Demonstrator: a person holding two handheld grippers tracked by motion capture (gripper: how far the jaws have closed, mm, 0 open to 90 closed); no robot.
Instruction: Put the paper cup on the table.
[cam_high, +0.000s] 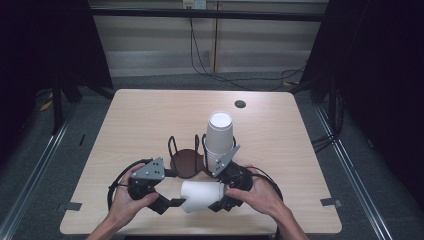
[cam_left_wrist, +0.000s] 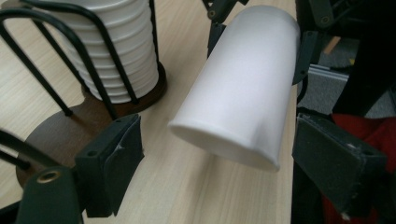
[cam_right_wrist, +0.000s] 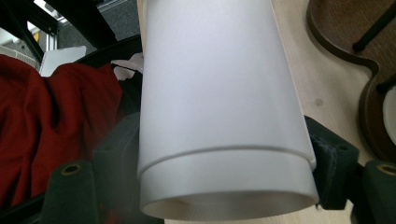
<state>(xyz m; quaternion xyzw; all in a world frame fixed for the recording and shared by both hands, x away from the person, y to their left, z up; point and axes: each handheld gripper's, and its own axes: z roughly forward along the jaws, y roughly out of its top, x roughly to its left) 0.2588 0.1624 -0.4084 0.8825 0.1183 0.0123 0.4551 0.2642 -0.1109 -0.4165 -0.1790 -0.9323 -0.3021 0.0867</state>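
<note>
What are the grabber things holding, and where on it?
The right gripper clamps a white paper cup by its sides near the open rim. The left gripper has jaws around the cup's base end but not touching it.

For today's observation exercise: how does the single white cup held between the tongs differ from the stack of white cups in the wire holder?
The single cup lies on its side, while the stack stands upright. The single cup is gripped by the right tongs above the table; the stack sits in the wire holder. The single cup is one piece; the stack shows several nested rims. Both are plain white paper cups.
</note>
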